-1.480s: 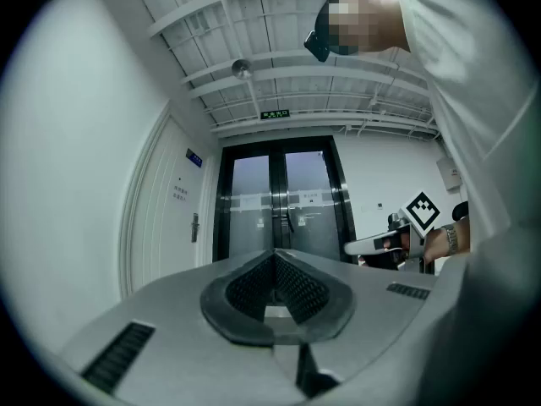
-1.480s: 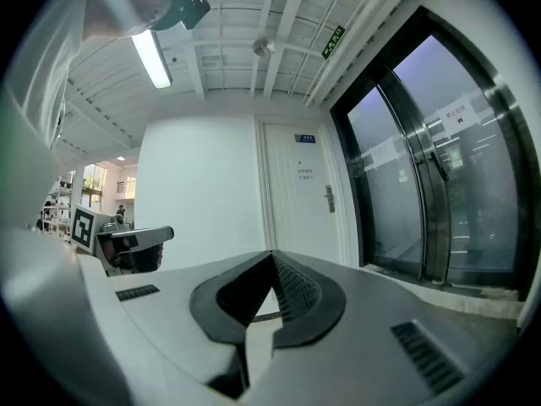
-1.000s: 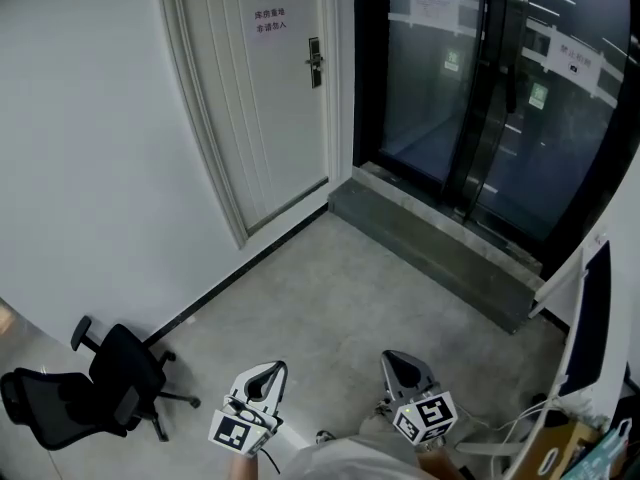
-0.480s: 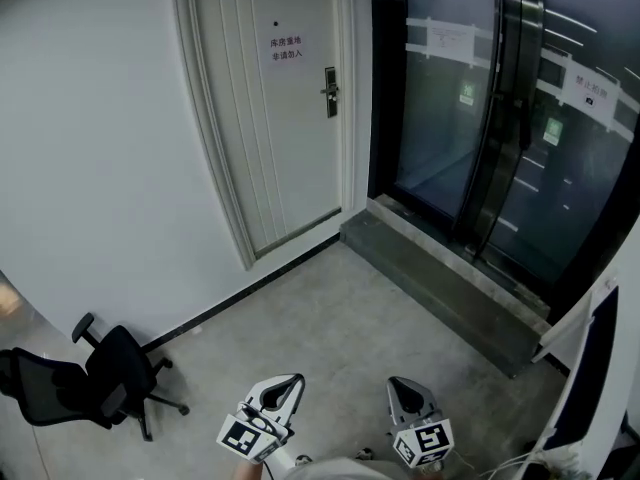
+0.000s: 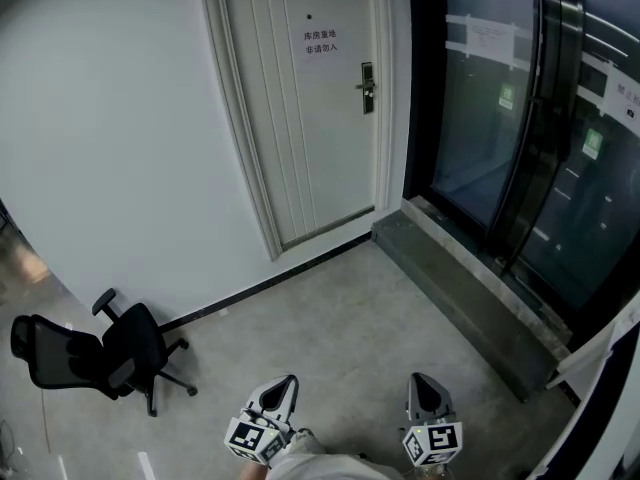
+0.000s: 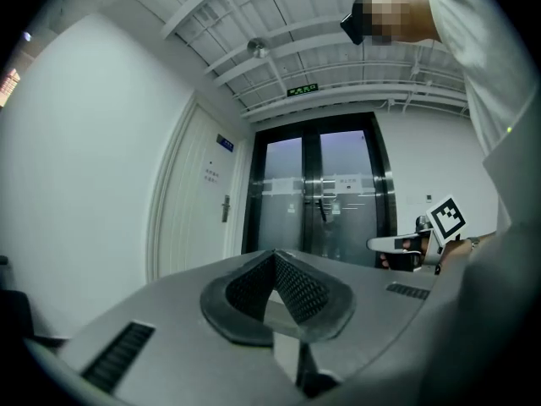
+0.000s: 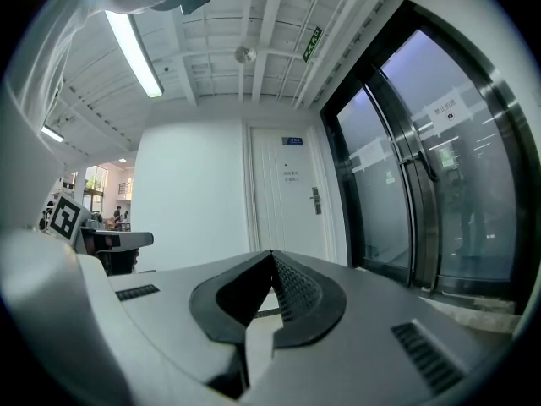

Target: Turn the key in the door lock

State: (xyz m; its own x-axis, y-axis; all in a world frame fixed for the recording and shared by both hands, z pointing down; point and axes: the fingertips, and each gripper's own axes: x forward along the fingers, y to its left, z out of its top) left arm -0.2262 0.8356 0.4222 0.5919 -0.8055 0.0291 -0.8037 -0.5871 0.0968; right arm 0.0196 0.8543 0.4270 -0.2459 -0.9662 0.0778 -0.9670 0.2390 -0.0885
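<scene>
Door lock [image 5: 367,86] is sitting well ahead on the white door [image 5: 300,138]; left gripper [image 5: 284,382] and right gripper [image 5: 421,381] are hanging closed, empty, likely needing a level approach first

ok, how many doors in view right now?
2. A white door with a lock on its right edge, and a glass double door to its right, behind a low step. Others may be out of frame.
</scene>
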